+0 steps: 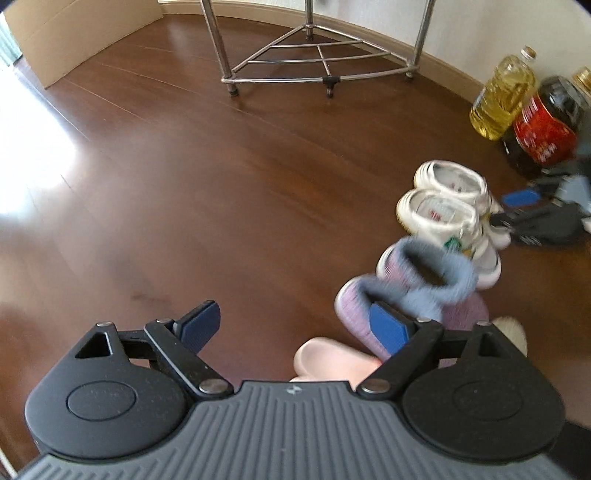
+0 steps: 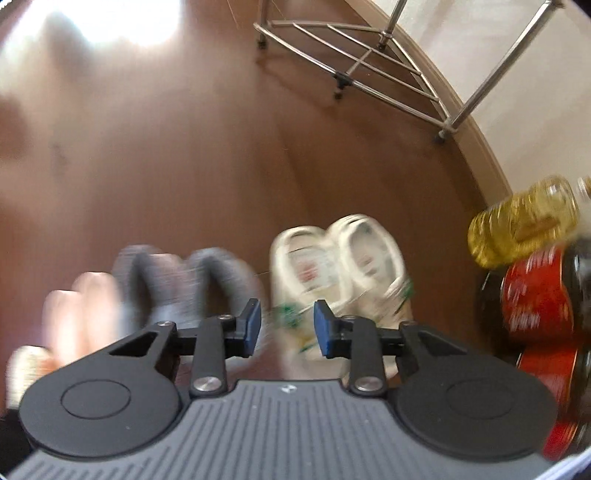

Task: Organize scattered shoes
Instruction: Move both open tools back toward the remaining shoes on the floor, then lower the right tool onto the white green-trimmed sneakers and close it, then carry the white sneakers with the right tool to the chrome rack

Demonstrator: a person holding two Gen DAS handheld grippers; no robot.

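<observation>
A pair of white sneakers [image 1: 448,206] stands side by side on the wood floor at the right; it also shows in the right wrist view [image 2: 340,266]. A pair of purple-grey knit shoes [image 1: 413,291] stands beside them, blurred in the right wrist view [image 2: 184,284]. A pink slipper [image 1: 328,360] lies just ahead of my left gripper [image 1: 295,325], which is wide open and empty above the floor. My right gripper [image 2: 287,326] is partly open over the near white sneaker, holding nothing; it also shows in the left wrist view [image 1: 524,210].
A steel corner rack [image 1: 317,55] stands against the wall at the back. A yellow oil bottle [image 1: 502,96] and a dark bottle with a red label [image 1: 546,125] stand at the right wall. A cardboard box [image 1: 81,33] is at the back left.
</observation>
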